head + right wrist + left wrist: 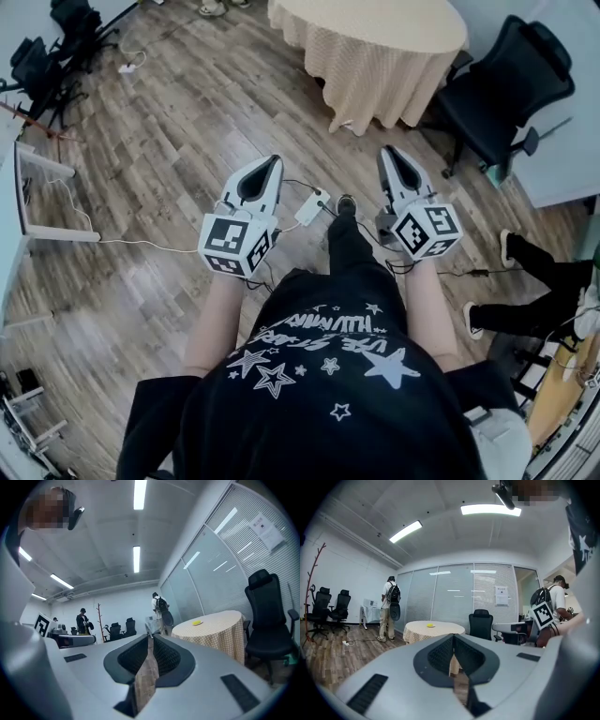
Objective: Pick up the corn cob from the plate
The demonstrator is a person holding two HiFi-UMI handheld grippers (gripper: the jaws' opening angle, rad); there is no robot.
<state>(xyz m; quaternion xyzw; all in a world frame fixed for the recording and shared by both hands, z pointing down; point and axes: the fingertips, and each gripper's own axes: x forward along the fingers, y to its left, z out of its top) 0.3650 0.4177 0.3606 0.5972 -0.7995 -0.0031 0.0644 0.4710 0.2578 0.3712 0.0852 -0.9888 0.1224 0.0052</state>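
As it lies on table [440, 630] | corn cob [430, 625]: small, yellow blob

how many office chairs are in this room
3. One chair stands beside the table; two more chairs stand side by side across the room. Others may be hidden.

— What's worn?
— I see a black shirt [328, 375] with white stars and lettering, and black trousers [349, 248].
— The tools?
— My left gripper [273, 159] and right gripper [385, 150]: pale grey, black ribbed pads [440, 654], black-and-white cubes [234, 246].
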